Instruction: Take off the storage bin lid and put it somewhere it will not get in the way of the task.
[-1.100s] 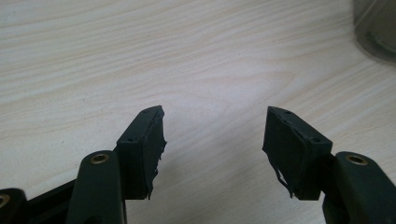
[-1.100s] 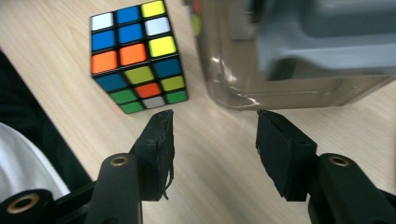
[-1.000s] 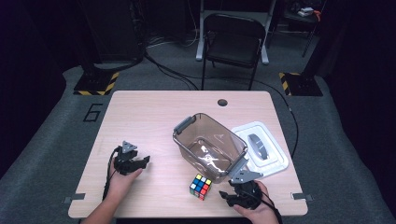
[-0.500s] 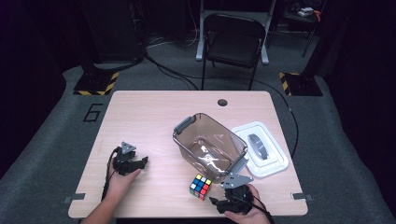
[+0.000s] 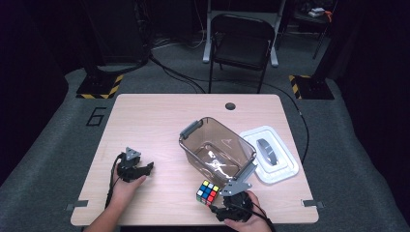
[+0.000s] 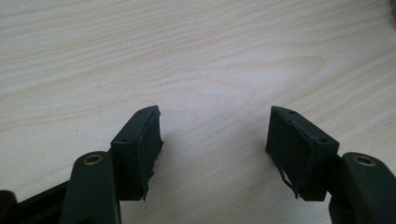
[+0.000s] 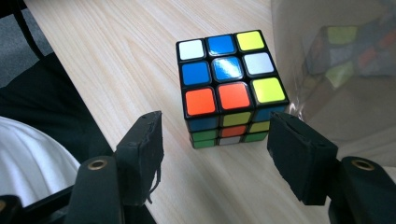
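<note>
— One puzzle cube [image 7: 229,88], is that right? Where does it sit?

— Yes, one. It rests on the table [image 5: 159,121] near the front edge, right of the middle, just in front of the clear brown bin [image 5: 217,150]. Its top shows white, blue, yellow and orange squares.

— And the right claw [image 7: 215,144]?

— Low on the table just short of the cube, pointing at it. Its jaws stand spread, a little wider than the cube, and have just been closing somewhat; the cube lies just beyond the tips, not between the pads, and nothing presses on it. From above, that claw [image 5: 233,203] sits at the near edge, just right of the cube.

— What about the bin?

— Set at an angle near the table's middle, with grey handles at its two ends. Its wall stands just right of the cube in the right gripper view and mirrors the coloured squares.

— Anything beyond it?

— White lid [image 5: 270,154], flat on the table, touching or just right of the bin.

— The left claw [image 6: 215,140]?

— Far off at the near left, well apart from the cube. Its jaws are spread over bare wood with nothing between them, and have just been opening.
</note>
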Tool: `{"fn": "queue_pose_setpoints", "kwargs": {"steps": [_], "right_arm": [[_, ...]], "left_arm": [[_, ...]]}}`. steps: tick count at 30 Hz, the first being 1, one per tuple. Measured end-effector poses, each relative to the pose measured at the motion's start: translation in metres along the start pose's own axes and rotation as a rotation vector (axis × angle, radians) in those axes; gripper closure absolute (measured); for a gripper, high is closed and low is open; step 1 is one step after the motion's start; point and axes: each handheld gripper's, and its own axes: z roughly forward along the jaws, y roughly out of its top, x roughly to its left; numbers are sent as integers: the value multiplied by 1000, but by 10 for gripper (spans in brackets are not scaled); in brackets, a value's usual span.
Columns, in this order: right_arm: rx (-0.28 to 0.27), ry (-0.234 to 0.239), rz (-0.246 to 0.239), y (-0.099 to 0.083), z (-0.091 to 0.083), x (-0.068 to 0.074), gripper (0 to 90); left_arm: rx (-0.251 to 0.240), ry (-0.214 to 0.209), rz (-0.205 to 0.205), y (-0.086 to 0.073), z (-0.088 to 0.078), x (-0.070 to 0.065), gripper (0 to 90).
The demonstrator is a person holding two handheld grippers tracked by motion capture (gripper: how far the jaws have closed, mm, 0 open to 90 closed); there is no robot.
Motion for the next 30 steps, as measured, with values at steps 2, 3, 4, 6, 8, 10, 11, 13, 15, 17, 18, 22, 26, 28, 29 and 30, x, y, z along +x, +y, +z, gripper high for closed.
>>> {"fn": "queue_pose_setpoints", "kwargs": {"steps": [2, 3, 4, 6, 8, 10, 11, 13, 15, 17, 18, 22, 26, 28, 29, 30], "right_arm": [[7, 1, 1, 1, 2, 1, 334], [5, -3, -7, 2, 3, 1, 321], [5, -3, -7, 2, 3, 1, 321], [8, -19, 14, 3, 4, 2, 288], [8, -26, 18, 3, 4, 2, 271], [6, -34, 24, 3, 5, 1, 235], [4, -35, 25, 2, 5, 1, 231], [4, -38, 23, 3, 6, 1, 221], [3, -37, 21, 3, 8, 2, 211], [3, -40, 22, 4, 10, 2, 207], [9, -33, 25, 4, 10, 2, 204], [7, -41, 25, 5, 11, 2, 203], [8, -44, 32, 5, 13, 2, 201], [9, -42, 20, 6, 15, 1, 201], [11, -41, 31, 6, 15, 2, 202], [11, -41, 31, 6, 15, 2, 202]], "left_arm": [[-1, 0, -1, 0, 0, 0, 349], [-2, 0, -1, 0, 0, 0, 349], [-2, 0, -1, 0, 0, 0, 349], [2, -1, 0, 0, 0, 0, 348], [1, -1, 0, 0, 0, 0, 349], [-1, -1, 0, 0, 0, 0, 349], [-1, -1, 0, 0, 0, 0, 349], [0, -1, 0, 0, 0, 0, 349], [0, -2, 2, 0, 0, 0, 349], [-1, -2, 1, 0, 0, 0, 349], [-1, -2, 2, 0, 0, 0, 349], [-2, -2, 3, 0, 0, 0, 349], [-3, -4, 5, -1, 0, 0, 349], [-3, -4, 5, -1, 0, 0, 349], [-3, -4, 5, -1, 0, 0, 349], [-3, -4, 5, -1, 0, 0, 349]]}}
